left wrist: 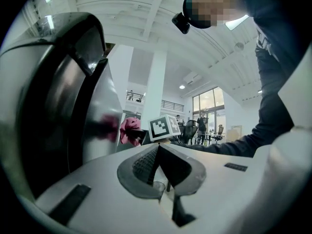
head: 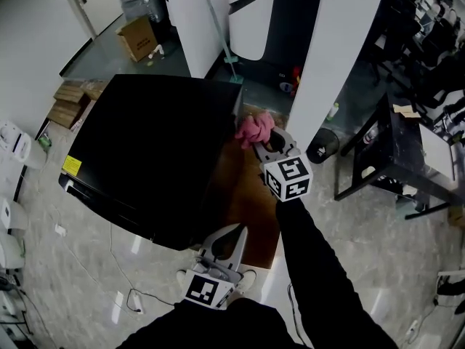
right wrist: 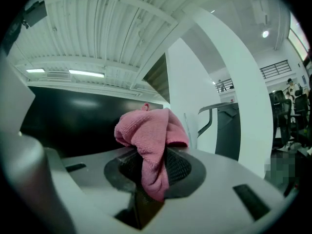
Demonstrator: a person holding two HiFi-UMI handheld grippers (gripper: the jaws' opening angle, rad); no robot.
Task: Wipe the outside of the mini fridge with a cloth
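Observation:
The black mini fridge fills the middle of the head view, seen from above. My right gripper is shut on a pink cloth and holds it against the fridge's right side, near the top back corner. In the right gripper view the pink cloth bunches between the jaws, with the fridge's dark wall just behind it. My left gripper hangs low by the fridge's near right corner, jaws shut with nothing in them. The left gripper view shows the fridge's glossy side and the pink cloth farther off.
A brown floor mat lies to the right of the fridge. White pillars rise behind it, and a black table frame stands at the right. Cardboard boxes sit at the back left. Cables trail on the floor at the front left.

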